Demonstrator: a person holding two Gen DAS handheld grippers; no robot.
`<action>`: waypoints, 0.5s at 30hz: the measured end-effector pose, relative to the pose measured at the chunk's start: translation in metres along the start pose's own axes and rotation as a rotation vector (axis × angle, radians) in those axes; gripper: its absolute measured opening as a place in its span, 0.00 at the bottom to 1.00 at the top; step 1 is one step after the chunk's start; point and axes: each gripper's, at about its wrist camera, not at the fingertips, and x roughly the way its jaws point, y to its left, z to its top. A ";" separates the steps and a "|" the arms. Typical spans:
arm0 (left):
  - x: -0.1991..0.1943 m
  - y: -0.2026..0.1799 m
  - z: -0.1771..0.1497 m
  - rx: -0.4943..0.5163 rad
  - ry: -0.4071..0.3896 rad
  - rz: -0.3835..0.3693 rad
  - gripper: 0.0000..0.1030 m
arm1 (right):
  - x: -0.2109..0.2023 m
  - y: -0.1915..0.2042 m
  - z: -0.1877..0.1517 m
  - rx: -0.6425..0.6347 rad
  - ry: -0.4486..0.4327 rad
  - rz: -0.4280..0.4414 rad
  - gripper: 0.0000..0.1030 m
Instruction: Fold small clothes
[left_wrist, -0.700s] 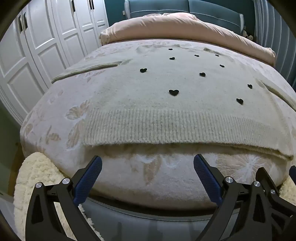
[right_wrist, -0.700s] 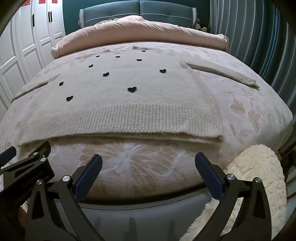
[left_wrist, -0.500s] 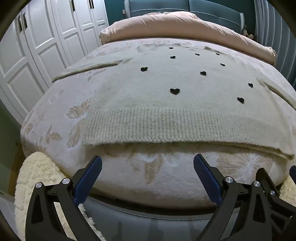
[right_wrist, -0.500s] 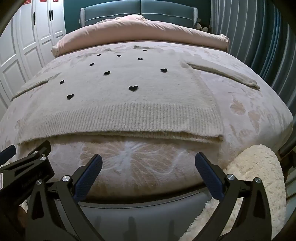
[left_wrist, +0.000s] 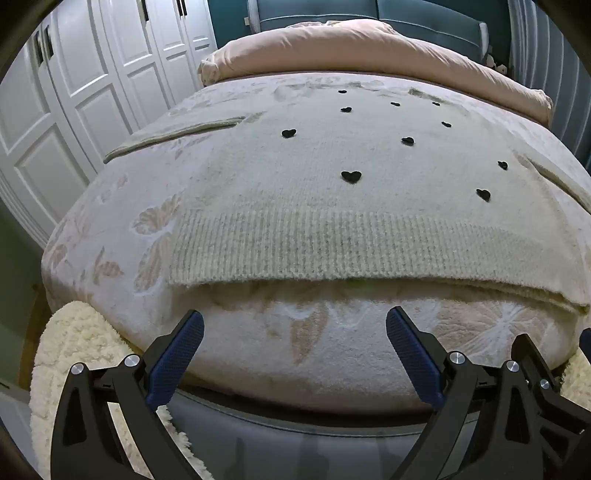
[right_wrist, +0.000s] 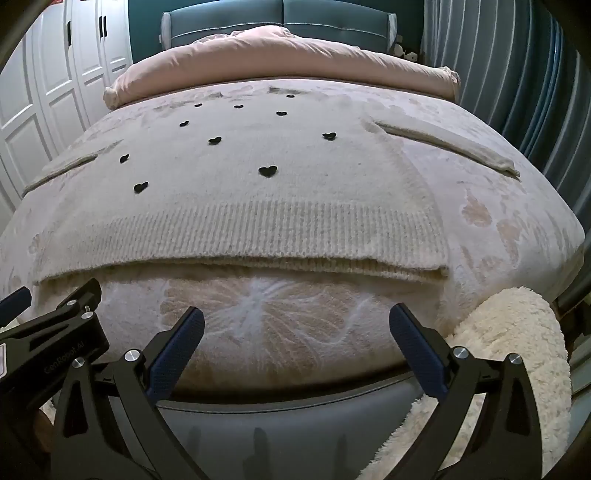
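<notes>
A cream knit sweater with small black hearts (left_wrist: 332, 206) lies flat on the bed, its ribbed hem toward me and its sleeves spread to both sides. It also shows in the right wrist view (right_wrist: 258, 199). My left gripper (left_wrist: 294, 325) is open and empty, just short of the hem near the sweater's left half. My right gripper (right_wrist: 295, 321) is open and empty, below the hem toward the sweater's right half. The left gripper's body (right_wrist: 48, 332) shows at the left edge of the right wrist view.
The bed has a floral cream cover (left_wrist: 110, 258) and a pink duvet (left_wrist: 351, 48) folded at the headboard. A fluffy cream rug (right_wrist: 517, 350) lies on the floor at the bed's foot. White wardrobe doors (left_wrist: 74, 92) stand on the left, a curtain (right_wrist: 517, 92) on the right.
Both grippers have moved slightly forward toward the sweater's hem. Both stay open and the sweater has not moved.
</notes>
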 end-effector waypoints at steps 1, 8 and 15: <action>0.000 0.000 0.000 0.000 0.000 -0.001 0.93 | 0.000 0.000 0.000 0.001 0.002 0.000 0.95; 0.000 0.000 0.000 0.001 -0.001 0.001 0.93 | 0.002 -0.001 -0.002 0.004 0.011 0.003 0.95; 0.000 0.000 0.000 0.001 -0.001 0.002 0.93 | 0.002 -0.001 -0.002 0.003 0.011 0.003 0.95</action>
